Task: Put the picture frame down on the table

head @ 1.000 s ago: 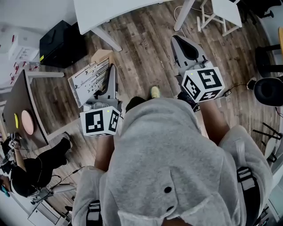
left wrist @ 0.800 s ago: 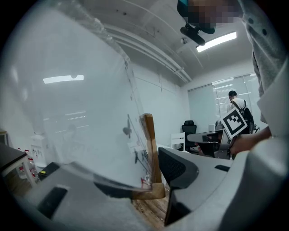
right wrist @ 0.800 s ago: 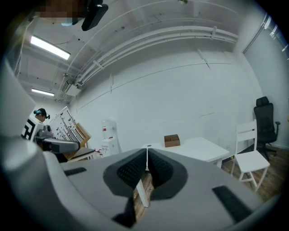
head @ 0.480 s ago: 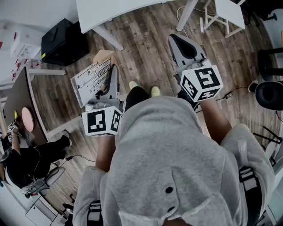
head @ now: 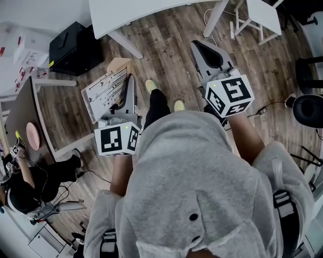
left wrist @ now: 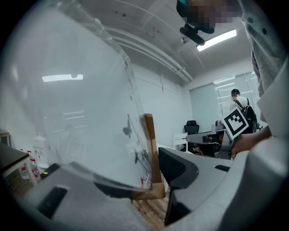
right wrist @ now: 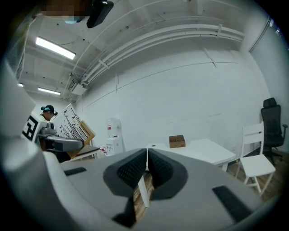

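Head view: the left gripper has its fingers clamped on the edge of the picture frame. The frame hangs tilted above the wooden floor, short of the white table and not touching it. The right gripper points towards the same table, off to the frame's side.

Left gripper view: the left gripper holds the frame between its fingers. The frame's glossy face fills the space beside them, and its wooden corner sits just in front of the dark pad.

Right gripper view: the right gripper has its fingers pressed together with nothing between them. The white table stands beyond them and carries a small brown box.
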Available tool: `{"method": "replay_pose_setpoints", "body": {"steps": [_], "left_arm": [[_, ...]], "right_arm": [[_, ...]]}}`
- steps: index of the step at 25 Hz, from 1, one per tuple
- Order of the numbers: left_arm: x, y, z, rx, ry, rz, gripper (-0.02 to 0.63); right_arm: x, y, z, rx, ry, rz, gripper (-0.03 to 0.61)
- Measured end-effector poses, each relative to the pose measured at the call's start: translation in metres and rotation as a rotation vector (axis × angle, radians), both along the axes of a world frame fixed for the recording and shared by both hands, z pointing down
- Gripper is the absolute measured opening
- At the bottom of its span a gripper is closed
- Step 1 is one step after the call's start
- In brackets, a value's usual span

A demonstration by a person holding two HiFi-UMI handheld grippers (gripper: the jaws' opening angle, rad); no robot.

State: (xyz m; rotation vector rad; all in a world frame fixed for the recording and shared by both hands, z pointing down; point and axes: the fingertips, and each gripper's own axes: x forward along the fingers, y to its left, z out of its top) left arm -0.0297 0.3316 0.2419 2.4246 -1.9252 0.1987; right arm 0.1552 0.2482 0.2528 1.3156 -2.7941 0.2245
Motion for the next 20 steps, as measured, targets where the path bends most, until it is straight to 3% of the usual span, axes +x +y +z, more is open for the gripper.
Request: {"method": "replay_pose_setpoints", "body": {"steps": [20], "left_arm": [[-0.018,-0.047,0.001,-0.01,0.012,0.024,0.196]], "right_arm": [[-0.023,-0.04,0.003,-0.016,0.004,0.005,0.029]]}}
